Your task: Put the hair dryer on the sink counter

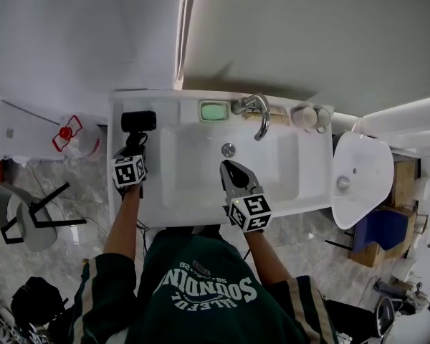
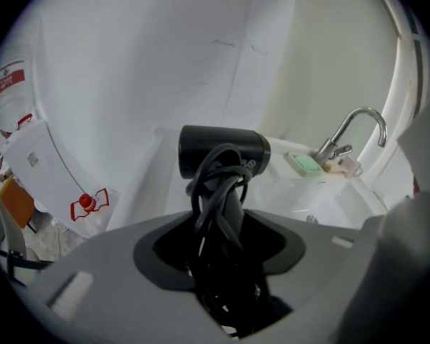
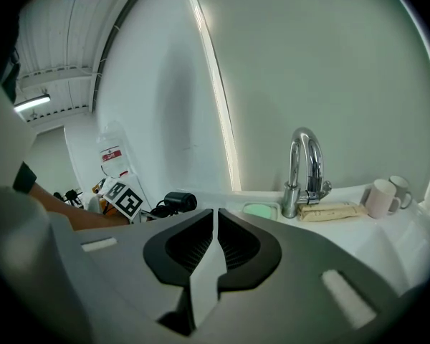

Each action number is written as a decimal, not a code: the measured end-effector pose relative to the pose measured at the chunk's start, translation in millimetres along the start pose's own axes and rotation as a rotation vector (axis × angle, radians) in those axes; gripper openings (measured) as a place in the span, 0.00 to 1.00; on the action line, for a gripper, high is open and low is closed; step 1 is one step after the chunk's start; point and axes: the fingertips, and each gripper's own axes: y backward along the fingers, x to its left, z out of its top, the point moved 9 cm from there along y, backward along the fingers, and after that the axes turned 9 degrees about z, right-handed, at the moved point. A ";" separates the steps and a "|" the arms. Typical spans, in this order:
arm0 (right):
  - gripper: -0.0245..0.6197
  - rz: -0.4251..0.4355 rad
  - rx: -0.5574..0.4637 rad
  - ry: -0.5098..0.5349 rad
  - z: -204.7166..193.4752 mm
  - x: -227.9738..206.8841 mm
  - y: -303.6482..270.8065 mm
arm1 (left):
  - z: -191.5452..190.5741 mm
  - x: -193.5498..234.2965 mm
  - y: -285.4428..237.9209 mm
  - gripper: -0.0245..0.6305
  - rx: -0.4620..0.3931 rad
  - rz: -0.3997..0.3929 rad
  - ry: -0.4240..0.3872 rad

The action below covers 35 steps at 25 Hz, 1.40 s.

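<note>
Dryer gripped over the left back corner of the sink desk

Forearms reach out from a green sweatshirt (image 1: pixel 201 285) at the bottom of the head view, each one ending in a claw with a marker cube. The left claw (image 1: pixel 135 147) is clamped on the handle of the black hair dryer (image 1: pixel 139 121). In the left gripper view the handle, wound round with its black cord (image 2: pixel 216 192), fills the gap of that claw (image 2: pixel 218 246), and the jaws press on it from both sides. The barrel of the hair dryer (image 2: pixel 223 149) lies crosswise just past the jaw tips. It sits over the left back corner of the white desk (image 1: pixel 122 192), near the wall. No view shows whether it touches the surface there.

The right claw (image 1: pixel 228 169) hangs over the basin (image 1: pixel 193 174), just in front of the drain (image 1: pixel 228 150). In the right gripper view the jaws of this claw (image 3: pixel 213 217) are pressed together with only a thin seam between them, and they hold nothing.

Beyond the basin, along the back edge of the desk, stand a green soap dish (image 1: pixel 214 111), then the chrome tap (image 1: pixel 258 113) just to its right, then a pale mug (image 1: pixel 304 116) further right. The right gripper view shows the same row, with the hair dryer (image 3: pixel 179 202) at the far left, well apart from the soap dish (image 3: pixel 258 211), the tap (image 3: pixel 304 167) and the mug (image 3: pixel 380 197). A pale tube (image 3: pixel 330 211) lies at the foot of the tap. A plain white wall rises behind everything.
</note>
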 end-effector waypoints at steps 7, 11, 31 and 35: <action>0.05 -0.034 0.011 -0.008 -7.7 3.6 4.1 | -3.6 -1.6 -12.7 0.41 0.038 0.006 -0.038; 0.05 -0.050 0.013 -0.018 -10.5 7.3 3.9 | -2.6 -1.5 -16.8 0.41 0.045 0.004 -0.051; 0.05 -0.090 0.007 -0.062 -24.5 3.2 24.6 | -4.5 -1.6 -18.3 0.43 0.037 0.054 -0.042; 0.05 -0.051 0.001 -0.054 -23.0 -0.5 28.1 | -7.8 -5.2 -3.0 0.43 0.014 0.078 -0.103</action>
